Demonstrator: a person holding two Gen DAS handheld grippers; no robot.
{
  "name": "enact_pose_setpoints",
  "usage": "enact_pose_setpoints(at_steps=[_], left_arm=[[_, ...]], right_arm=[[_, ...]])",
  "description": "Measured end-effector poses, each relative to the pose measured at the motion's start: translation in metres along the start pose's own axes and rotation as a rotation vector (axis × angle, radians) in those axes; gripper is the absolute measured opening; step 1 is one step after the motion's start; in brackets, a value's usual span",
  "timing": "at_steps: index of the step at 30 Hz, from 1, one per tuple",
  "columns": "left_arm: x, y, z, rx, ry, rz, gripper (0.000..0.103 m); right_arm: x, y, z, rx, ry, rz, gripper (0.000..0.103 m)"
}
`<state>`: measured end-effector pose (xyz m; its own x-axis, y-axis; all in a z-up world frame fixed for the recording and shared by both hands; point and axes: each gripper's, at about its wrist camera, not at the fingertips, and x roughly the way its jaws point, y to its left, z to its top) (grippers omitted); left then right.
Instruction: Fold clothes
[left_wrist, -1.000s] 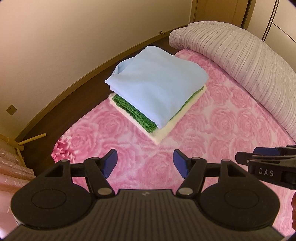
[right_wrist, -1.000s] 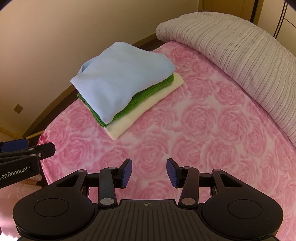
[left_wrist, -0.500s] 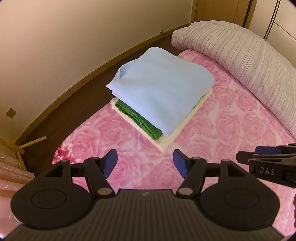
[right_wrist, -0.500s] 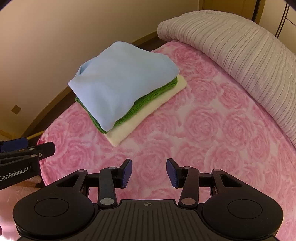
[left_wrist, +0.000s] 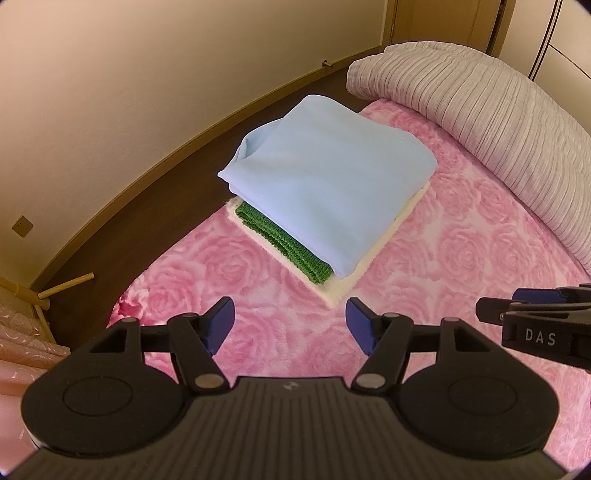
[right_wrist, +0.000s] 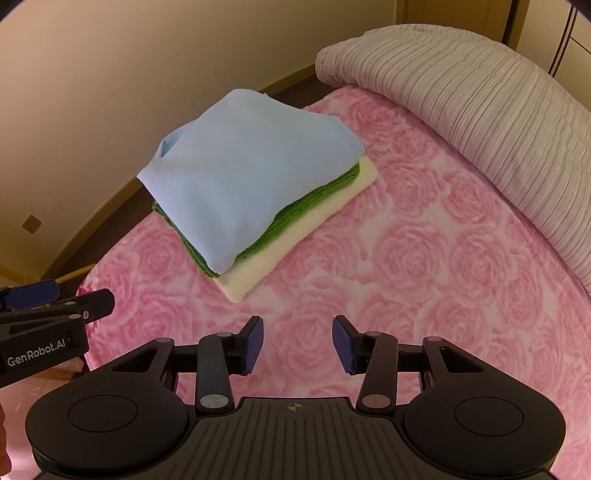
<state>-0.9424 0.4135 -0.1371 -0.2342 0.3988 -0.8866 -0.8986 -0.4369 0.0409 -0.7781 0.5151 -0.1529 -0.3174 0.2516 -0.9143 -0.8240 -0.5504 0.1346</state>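
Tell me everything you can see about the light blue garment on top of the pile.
The light blue garment is soft, smooth, plain fabric, folded into a thick, roughly rectangular bundle with rounded, puffy edges. It lies flat on top of the pile, on a folded green knit, which rests on a cream piece, all on the pink rose-patterned blanket. Neither gripper touches it; both stand open, short of the pile.

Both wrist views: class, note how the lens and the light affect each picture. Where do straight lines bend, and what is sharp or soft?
Left wrist view: the fisheye bows the baseboard into a curve, corners go dark, and warm, even light leaves the light blue garment sharp. Right wrist view: the same curving and dark corners, only soft shadow under the folded stack, no glare.
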Motion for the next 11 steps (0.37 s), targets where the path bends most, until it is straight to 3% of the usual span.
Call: enact_pose_setpoints(at_steps=[11], left_arm=[[-0.029, -0.001, -0.013, 0.027, -0.085, 0.005, 0.063]], right_arm=[[-0.026, 0.004, -0.017, 0.010, -0.039, -0.016, 0.045]])
